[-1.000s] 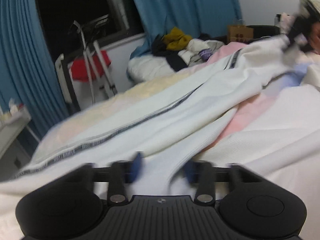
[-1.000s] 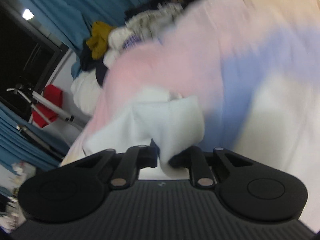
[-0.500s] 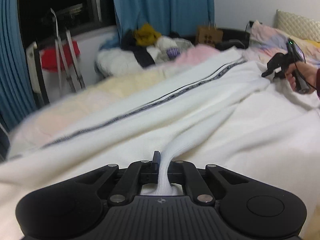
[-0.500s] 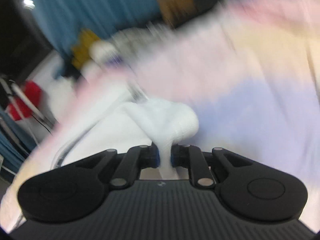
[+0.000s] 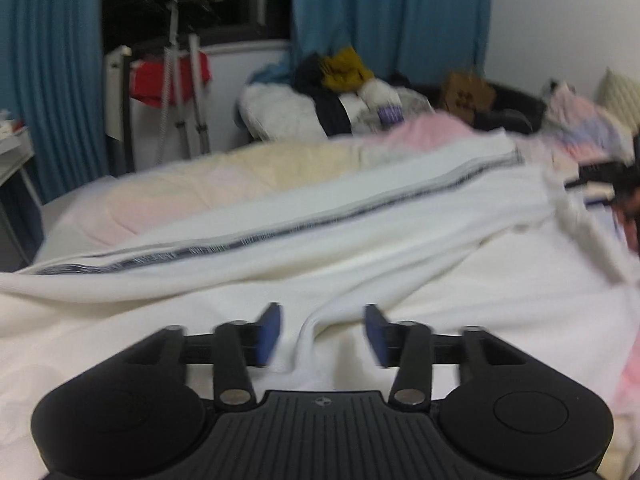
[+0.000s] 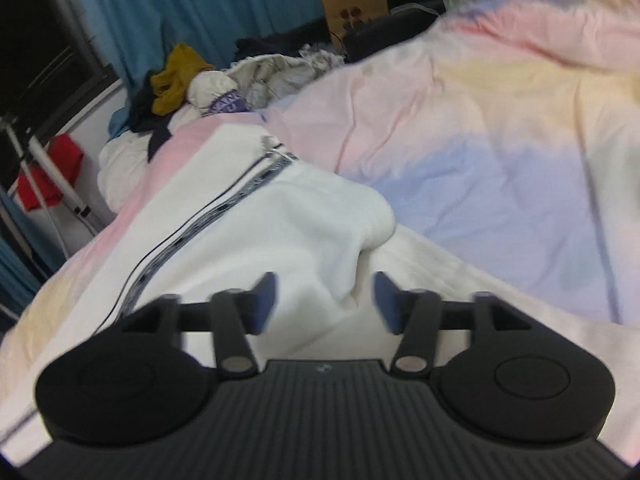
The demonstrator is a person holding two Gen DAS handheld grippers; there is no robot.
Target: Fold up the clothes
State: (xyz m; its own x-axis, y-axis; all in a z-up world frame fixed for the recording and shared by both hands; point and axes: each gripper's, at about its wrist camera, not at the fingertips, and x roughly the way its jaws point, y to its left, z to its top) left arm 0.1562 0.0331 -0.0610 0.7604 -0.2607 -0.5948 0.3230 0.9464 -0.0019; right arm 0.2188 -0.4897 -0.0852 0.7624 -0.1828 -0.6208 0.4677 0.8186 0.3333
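White garment (image 5: 360,216) spread across pastel bed (image 6: 500,128), my left gripper (image 5: 320,334) and right gripper (image 6: 324,300) jaws opening, cloth fold between, unpinched.

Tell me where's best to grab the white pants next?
Probably the raised fold of the white pants right ahead of the right gripper, coming from above. It bulges up off the pastel bedspread, so fingers can slip round it. Both grippers' jaws are opening, pads off the cloth.

White garment (image 5: 360,216) w/ dark side stripe, folded lengthwise on bed.
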